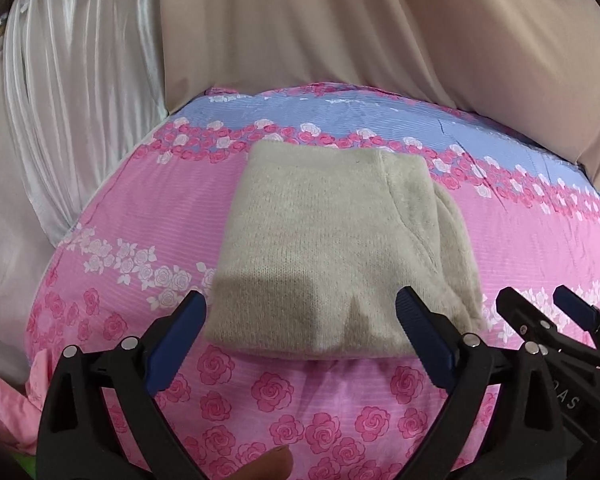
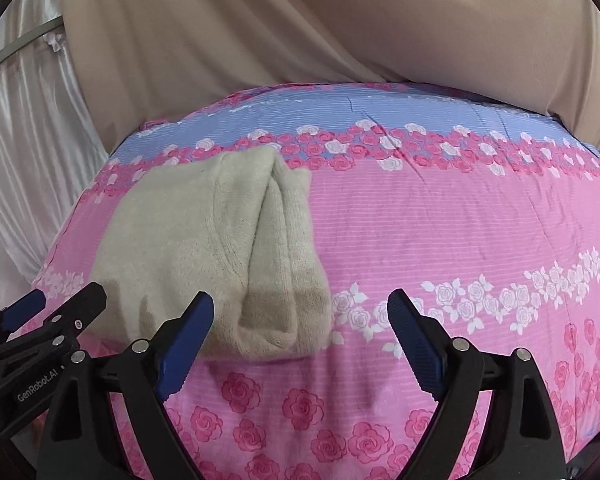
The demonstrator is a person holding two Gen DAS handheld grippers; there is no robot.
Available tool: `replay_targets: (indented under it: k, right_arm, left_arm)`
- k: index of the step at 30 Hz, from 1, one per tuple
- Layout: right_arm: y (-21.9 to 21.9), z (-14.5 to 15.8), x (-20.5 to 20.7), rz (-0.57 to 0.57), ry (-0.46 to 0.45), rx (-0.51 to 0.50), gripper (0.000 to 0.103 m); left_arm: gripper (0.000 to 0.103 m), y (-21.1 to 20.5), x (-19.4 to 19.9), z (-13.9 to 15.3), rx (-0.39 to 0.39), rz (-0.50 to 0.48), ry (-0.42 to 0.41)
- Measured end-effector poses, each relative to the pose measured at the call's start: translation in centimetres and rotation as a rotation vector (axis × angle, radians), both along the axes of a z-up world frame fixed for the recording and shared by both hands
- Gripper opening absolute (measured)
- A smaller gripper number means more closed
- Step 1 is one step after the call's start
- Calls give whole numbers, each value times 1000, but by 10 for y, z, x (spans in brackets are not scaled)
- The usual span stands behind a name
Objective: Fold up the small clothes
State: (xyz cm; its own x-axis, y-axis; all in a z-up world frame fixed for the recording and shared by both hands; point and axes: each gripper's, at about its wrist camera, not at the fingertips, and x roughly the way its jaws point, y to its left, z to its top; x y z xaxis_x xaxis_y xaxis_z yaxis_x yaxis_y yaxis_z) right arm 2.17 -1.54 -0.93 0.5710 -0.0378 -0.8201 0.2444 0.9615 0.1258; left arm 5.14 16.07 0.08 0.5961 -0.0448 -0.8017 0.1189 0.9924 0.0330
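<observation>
A beige knitted garment (image 1: 332, 248) lies folded into a thick rectangle on the flowered bedsheet (image 1: 300, 400). My left gripper (image 1: 300, 300) stands open just in front of its near edge, with nothing between the blue pads. To its right, my right gripper (image 1: 536, 296) is also open, off the garment's right corner. In the right wrist view the folded garment (image 2: 204, 248) shows its stacked layers at the left. There my right gripper (image 2: 300, 298) is wide open over bare sheet beside the near right corner. The left gripper (image 2: 66, 292) shows at the left edge.
The pink and blue rose-print sheet (image 2: 440, 220) covers the bed. Beige drapery (image 1: 340, 32) hangs behind it and a white satin curtain (image 1: 80, 80) hangs at the left. A crumpled pink cloth (image 1: 4, 404) lies at the lower left. A fingertip (image 1: 272, 464) shows at the bottom edge.
</observation>
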Motion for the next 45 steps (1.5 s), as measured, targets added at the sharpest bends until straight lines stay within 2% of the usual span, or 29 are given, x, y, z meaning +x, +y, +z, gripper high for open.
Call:
replay_targets:
  k: [9, 37, 45]
  right_arm:
    - [8, 0, -4, 26, 5, -9, 86]
    - [17, -4, -4, 42, 16, -15, 86]
    - [18, -4, -6, 53, 19, -17, 86]
  left_arm:
    - [93, 1, -4, -5, 47, 29, 10]
    - [91, 5, -4, -7, 70, 56, 22]
    - [88, 2, -9, -7, 88, 60, -1]
